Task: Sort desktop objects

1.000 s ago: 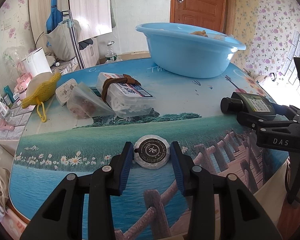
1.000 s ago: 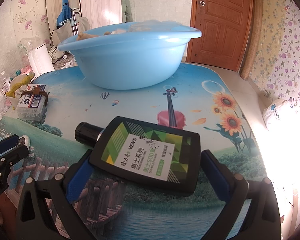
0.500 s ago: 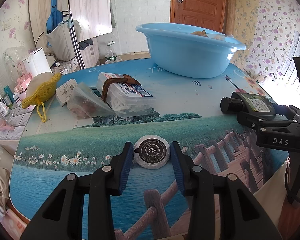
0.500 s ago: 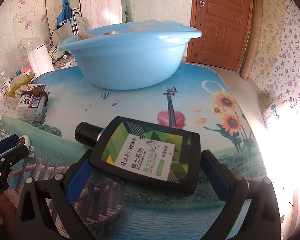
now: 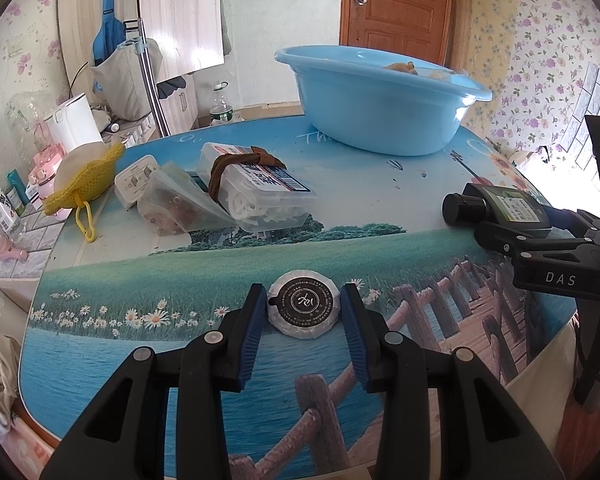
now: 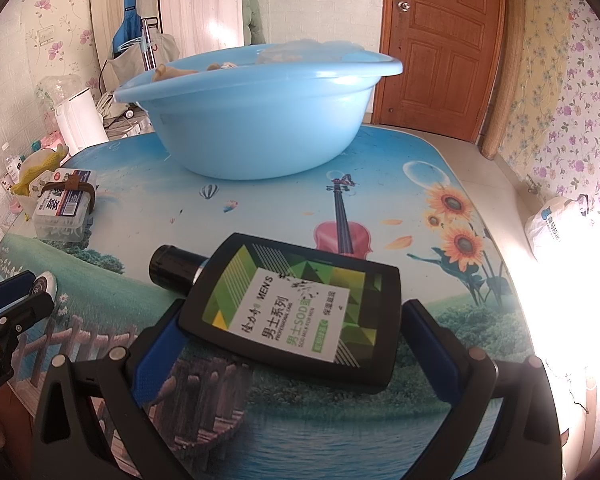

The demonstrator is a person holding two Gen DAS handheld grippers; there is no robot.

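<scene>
You are working in a lived-in room of a home. Floral wallpaper point(image 6: 572, 92) fills the right of the right wrist frame, with a panelled wooden door point(image 6: 436, 44) at top centre. In the left wrist frame a bag on a stand point(image 5: 128, 76) sits upper left, and toiletry bottles point(image 5: 4, 208) crowd a tiled ledge at the left edge. The table point(image 6: 380, 160) wears a printed scenic cover with sunflowers and a violin, and a blue plastic washbasin point(image 6: 256, 120) stands on it near the top centre. A rolled mat point(image 6: 496, 72) leans beside the door.
</scene>
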